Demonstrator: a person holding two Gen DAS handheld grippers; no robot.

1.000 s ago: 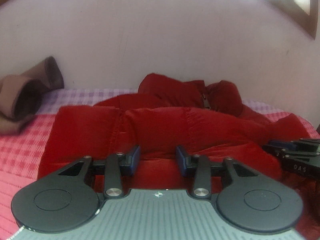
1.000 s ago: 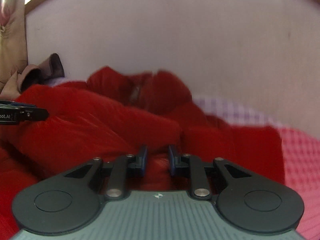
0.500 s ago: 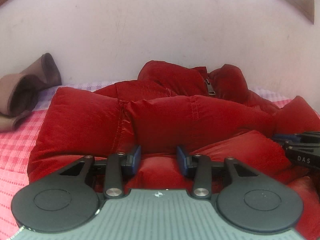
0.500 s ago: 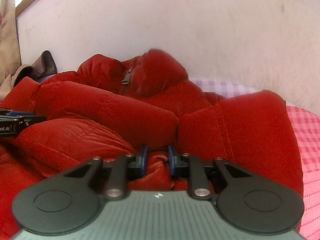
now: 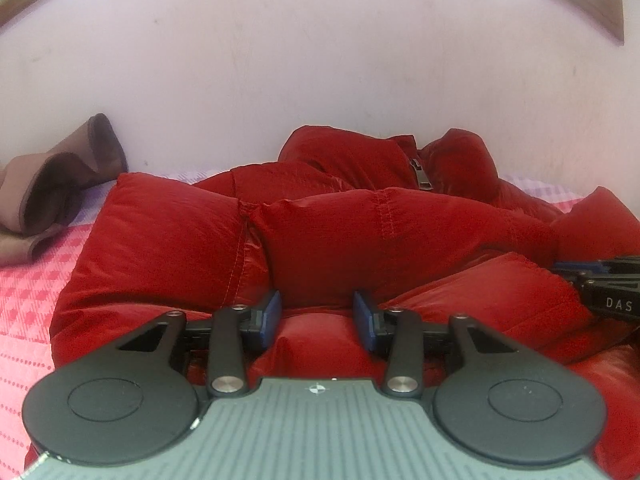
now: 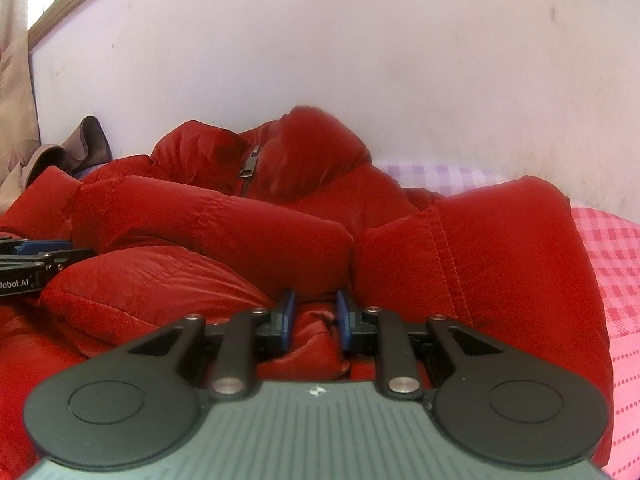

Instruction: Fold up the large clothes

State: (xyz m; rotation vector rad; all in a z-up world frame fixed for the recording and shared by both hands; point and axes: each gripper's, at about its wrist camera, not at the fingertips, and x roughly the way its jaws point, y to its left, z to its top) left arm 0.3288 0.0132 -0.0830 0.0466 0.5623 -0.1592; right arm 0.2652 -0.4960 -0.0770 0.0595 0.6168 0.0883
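Note:
A puffy red jacket [image 5: 360, 232] lies on the bed, its zipper [image 5: 422, 174] and collar towards the wall. My left gripper [image 5: 318, 316] is shut on a thick bulge of the jacket's near edge, which fills the gap between the blue pads. In the right wrist view the same jacket [image 6: 224, 232] fills the middle. There my right gripper [image 6: 316, 316] is shut on a bunched fold of red fabric. Each gripper shows in the other's view: the right gripper [image 5: 608, 292] at the right edge, the left gripper [image 6: 32, 264] at the left edge, both resting on the jacket.
A pink and lilac checked bed cover [image 5: 28, 292] lies under the jacket and shows again at the right [image 6: 616, 264]. A folded brown cloth [image 5: 52, 192] sits at the back left against the pale wall [image 5: 320, 60]. A curtain [image 6: 14, 100] hangs at far left.
Both grippers have come lower and closer to the jacket's body, bringing the gripped edge with them. The jacket now fills more of both views. Neither gripper's jaws have visibly changed.

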